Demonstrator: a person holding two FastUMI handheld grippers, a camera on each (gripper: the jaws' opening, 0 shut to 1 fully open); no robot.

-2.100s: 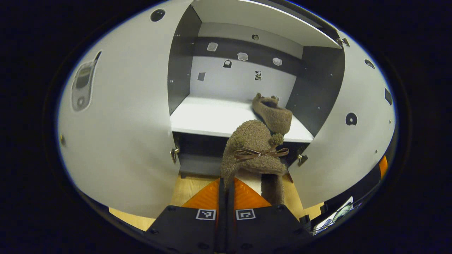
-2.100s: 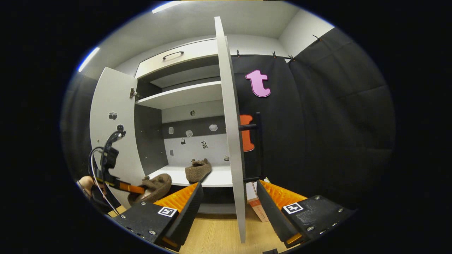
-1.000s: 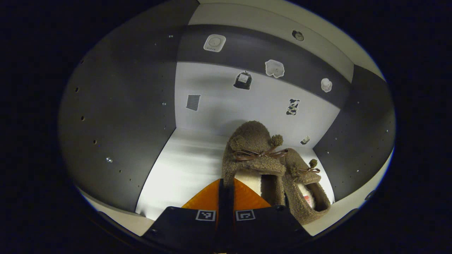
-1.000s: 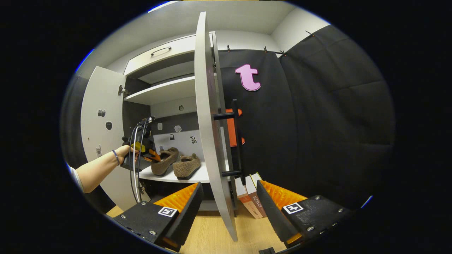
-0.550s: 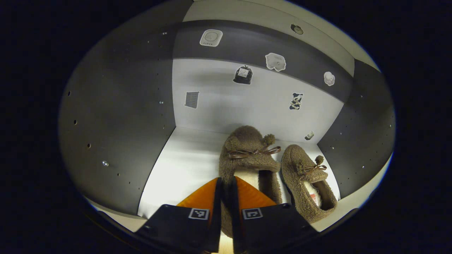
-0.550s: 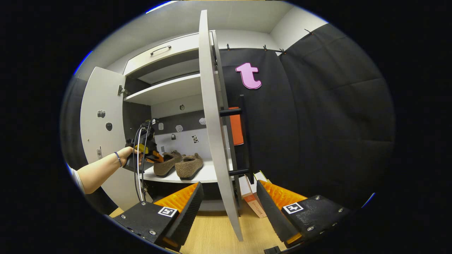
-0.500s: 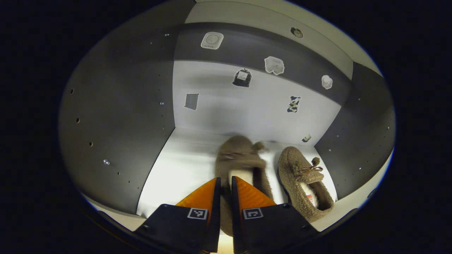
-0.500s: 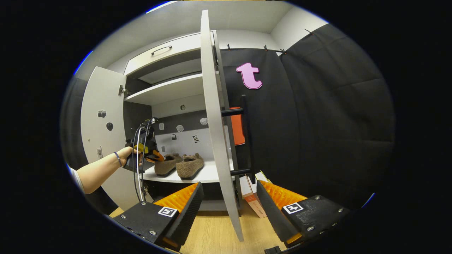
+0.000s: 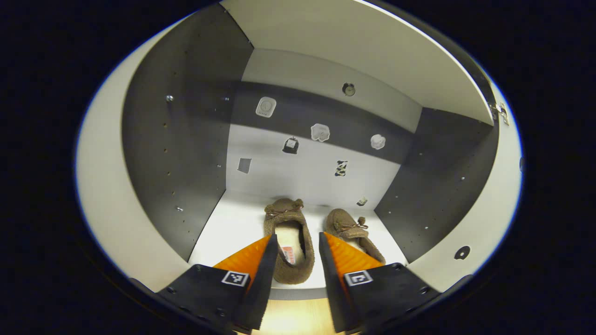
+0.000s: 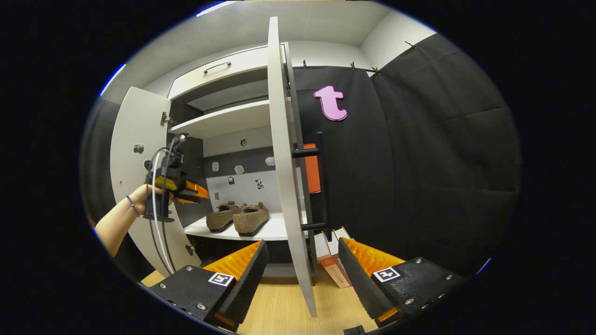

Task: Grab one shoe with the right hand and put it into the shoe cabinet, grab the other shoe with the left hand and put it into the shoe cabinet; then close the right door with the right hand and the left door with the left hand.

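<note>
In the left gripper view, my left tongs (image 9: 294, 242) sit at the bottom centre of the frame with their jaws spread and nothing between them. Through the gap I see the left shoe (image 9: 287, 242), a fuzzy brown slipper with a bow, lying flat on the white shelf (image 9: 233, 228) of the shoe cabinet (image 9: 181, 153), toe toward the back wall. The right shoe (image 9: 351, 230) lies just beside it, to the right of centre, partly hidden behind one finger. Small stickers (image 9: 291, 145) dot the back wall above the pair. A strip of the right door (image 9: 470, 232) curves along the right edge of the frame.

In the right gripper view, my right tongs (image 10: 301, 253) are at the bottom centre, jaws wide apart and gripping nothing. The right door (image 10: 284, 163) stands open, edge-on, up the middle of the frame, its lower edge between my two fingers, though I cannot tell whether they touch it. Its dark handle (image 10: 321, 181) shows just right of it. Left of the door, both shoes (image 10: 238, 217) rest side by side on the shelf. At the left of the frame a hand (image 10: 146, 197) holds the left tongs (image 10: 198, 193) in front of the open left door (image 10: 135, 177), apart from the shoes. Some boxes (image 10: 331, 258) stand on the wooden floor (image 10: 279, 307) behind the right door.
</note>
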